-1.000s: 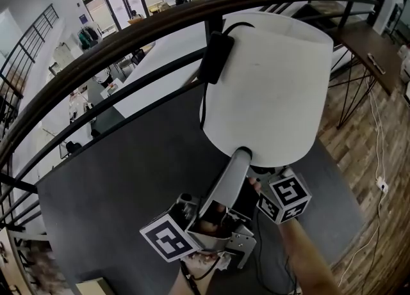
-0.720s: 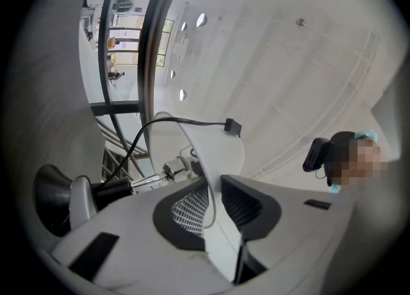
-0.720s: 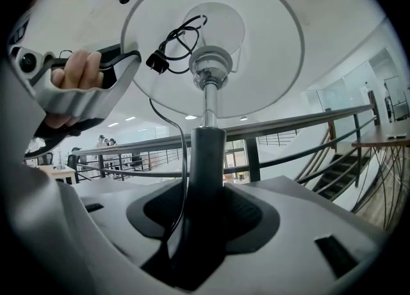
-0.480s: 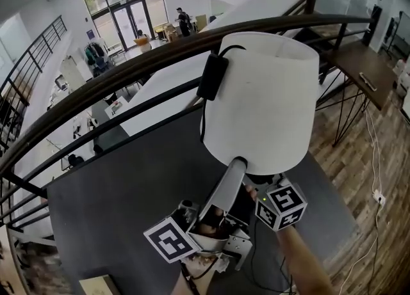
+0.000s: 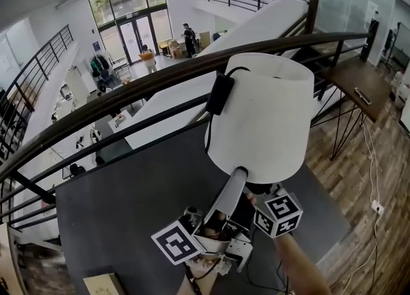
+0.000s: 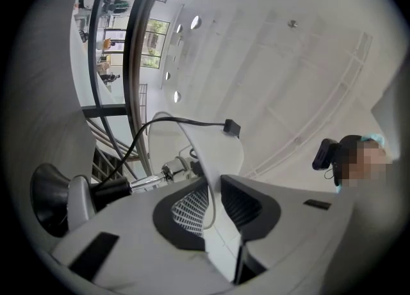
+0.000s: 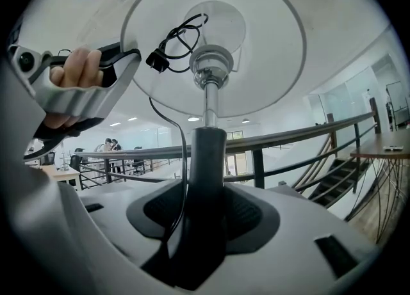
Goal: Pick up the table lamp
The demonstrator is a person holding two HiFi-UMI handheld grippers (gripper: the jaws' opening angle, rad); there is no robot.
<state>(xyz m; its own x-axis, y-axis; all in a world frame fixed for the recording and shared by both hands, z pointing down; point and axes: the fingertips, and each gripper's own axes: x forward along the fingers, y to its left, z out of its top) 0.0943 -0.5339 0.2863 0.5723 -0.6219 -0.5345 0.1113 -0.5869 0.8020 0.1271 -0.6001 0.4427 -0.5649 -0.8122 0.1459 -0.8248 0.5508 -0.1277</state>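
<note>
We hold the table lamp [image 5: 259, 118] above the table [image 5: 115, 217], before the railing [image 5: 115, 95].
Our left gripper [image 5: 241, 172], jaws just closing further, pinches the shade's [image 5: 269, 102] near rim; our right gripper [image 7: 205, 214] clasps the stem [image 7: 206, 153] beneath. An adapter [image 5: 220, 93] hangs at the shade's left; a box [image 5: 102, 284] lies at the table's near-left edge.

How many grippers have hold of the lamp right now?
2. The left gripper pinches the shade at its rim, its jaws having just closed further. The right gripper clamps the stem below the shade.
</note>
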